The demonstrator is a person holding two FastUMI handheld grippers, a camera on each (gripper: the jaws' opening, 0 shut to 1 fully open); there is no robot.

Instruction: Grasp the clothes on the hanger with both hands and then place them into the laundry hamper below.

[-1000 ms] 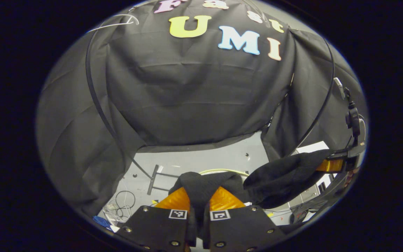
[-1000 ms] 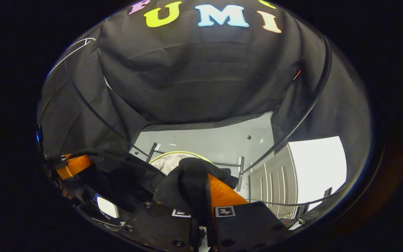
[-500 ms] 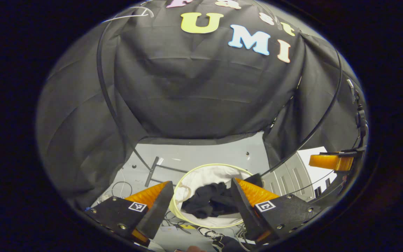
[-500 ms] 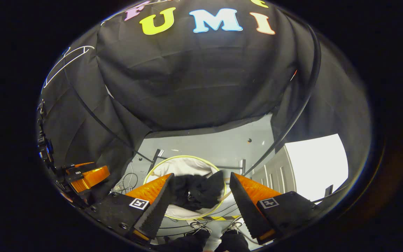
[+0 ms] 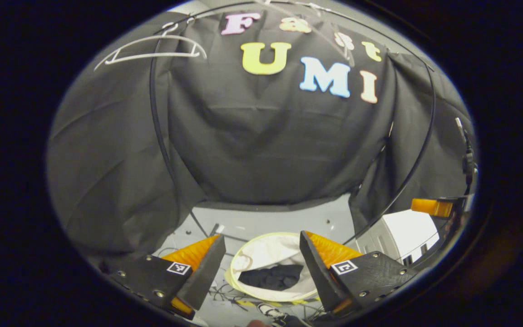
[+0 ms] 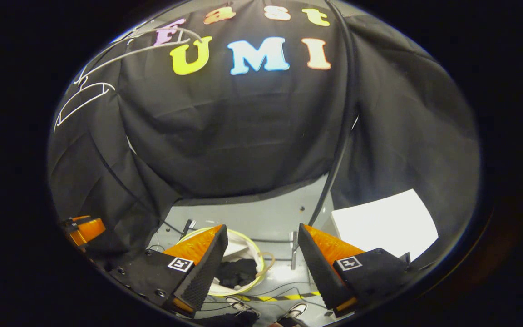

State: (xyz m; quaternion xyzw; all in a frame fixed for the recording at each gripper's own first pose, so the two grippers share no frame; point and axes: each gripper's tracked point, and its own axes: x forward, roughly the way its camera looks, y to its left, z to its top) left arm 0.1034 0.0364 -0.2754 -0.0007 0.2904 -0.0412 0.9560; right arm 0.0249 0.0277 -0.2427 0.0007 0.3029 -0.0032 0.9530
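The black garment (image 5: pixel 270 277) lies bunched inside the white laundry hamper (image 5: pixel 266 247) on the grey floor; the right gripper view has the same garment (image 6: pixel 236 272) in the hamper (image 6: pixel 243 247). My left gripper (image 5: pixel 261 252) hangs open above the hamper with nothing between its fingers. My right gripper (image 6: pixel 261 245) is open too, empty, up over the hamper's right side. A bare white hanger (image 5: pixel 150 47) hangs at the upper left, and bare white hangers (image 6: pixel 84 97) hang high on the left in the right gripper view. The other gripper (image 5: pixel 431 206) is at the far right of the left gripper view.
Black hoops of the booth frame (image 5: pixel 159 131) curve down both sides. A white box (image 6: pixel 384 225) stands on the floor to the right. Cables (image 6: pixel 261 288) and a yellow-black floor stripe (image 6: pixel 284 296) lie by the hamper. Shoe tips (image 6: pixel 295 311) are at the bottom edge.
One second ago both grippers were shut on the black garment. Both let go and opened, the garment fell into the hamper, and both grippers have since risen away from it.
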